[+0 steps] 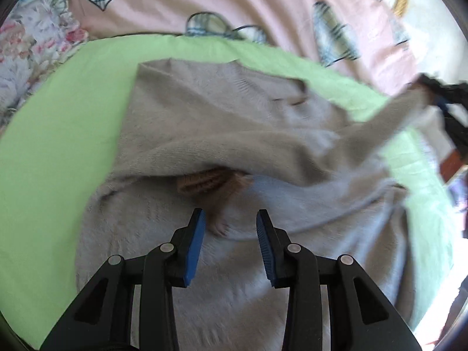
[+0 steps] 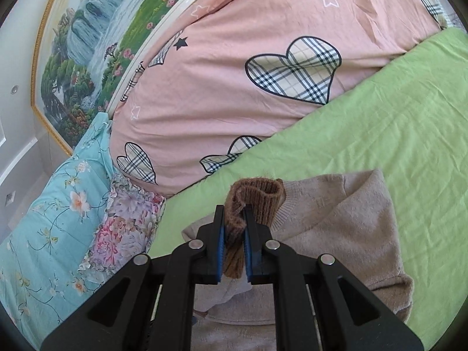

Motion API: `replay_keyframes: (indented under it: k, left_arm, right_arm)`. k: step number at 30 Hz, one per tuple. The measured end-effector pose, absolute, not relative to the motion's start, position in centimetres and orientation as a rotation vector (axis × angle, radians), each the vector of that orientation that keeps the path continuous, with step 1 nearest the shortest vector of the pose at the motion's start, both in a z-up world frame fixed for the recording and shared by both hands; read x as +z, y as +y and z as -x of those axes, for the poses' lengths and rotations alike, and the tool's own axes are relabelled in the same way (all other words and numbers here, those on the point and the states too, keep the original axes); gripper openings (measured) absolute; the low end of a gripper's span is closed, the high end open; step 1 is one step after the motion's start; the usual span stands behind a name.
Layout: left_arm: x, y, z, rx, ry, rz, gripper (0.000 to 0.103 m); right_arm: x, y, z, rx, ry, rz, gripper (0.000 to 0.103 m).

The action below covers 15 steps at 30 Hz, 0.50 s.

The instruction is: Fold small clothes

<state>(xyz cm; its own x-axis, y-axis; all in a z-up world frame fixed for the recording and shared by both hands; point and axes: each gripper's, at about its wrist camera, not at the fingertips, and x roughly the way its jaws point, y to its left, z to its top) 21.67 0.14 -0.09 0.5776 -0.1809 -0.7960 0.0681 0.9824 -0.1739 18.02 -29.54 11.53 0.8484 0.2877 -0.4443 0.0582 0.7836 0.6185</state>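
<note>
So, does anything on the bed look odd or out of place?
Only the beige sweater: it lies rumpled on the green sheet, one sleeve folded across the body with its brown cuff showing underneath. The right gripper pinches the other brown cuff. No damage shows.

A bed fills the scene, covered with a creased lime-green sheet (image 2: pixel 380 122). Behind it lies a bulky pink duvet (image 2: pixel 234 29) printed with plaid hearts and small stars. Beside the duvet sit a turquoise floral pillow (image 2: pixel 55 204) and a pink-and-lilac flowered cushion (image 2: pixel 122 228). A gold-framed waterfall landscape painting (image 2: pixel 87 44) hangs on the pale panelled wall (image 2: pixel 14 134). Soft daylight fills the room.
</note>
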Motion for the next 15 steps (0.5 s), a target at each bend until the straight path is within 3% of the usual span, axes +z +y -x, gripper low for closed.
replay_keyframes:
  k: [7, 8, 15]
  left_arm:
    - [-1.8, 7.7, -23.0, 0.095, 0.955, 0.346, 0.039]
    - [-1.9, 8.6, -22.6, 0.090, 0.952, 0.372, 0.035]
    - [-1.7, 8.9, -21.9, 0.076, 0.957, 0.335, 0.032]
  right_arm:
    - [10.0, -32.2, -16.7, 0.069, 0.565, -0.679, 0.012]
    - [9.4, -32.7, -16.6, 0.058, 0.575, -0.682, 0.012]
    - [5.3, -34.2, -17.0, -0.009, 0.657, -0.689, 0.012]
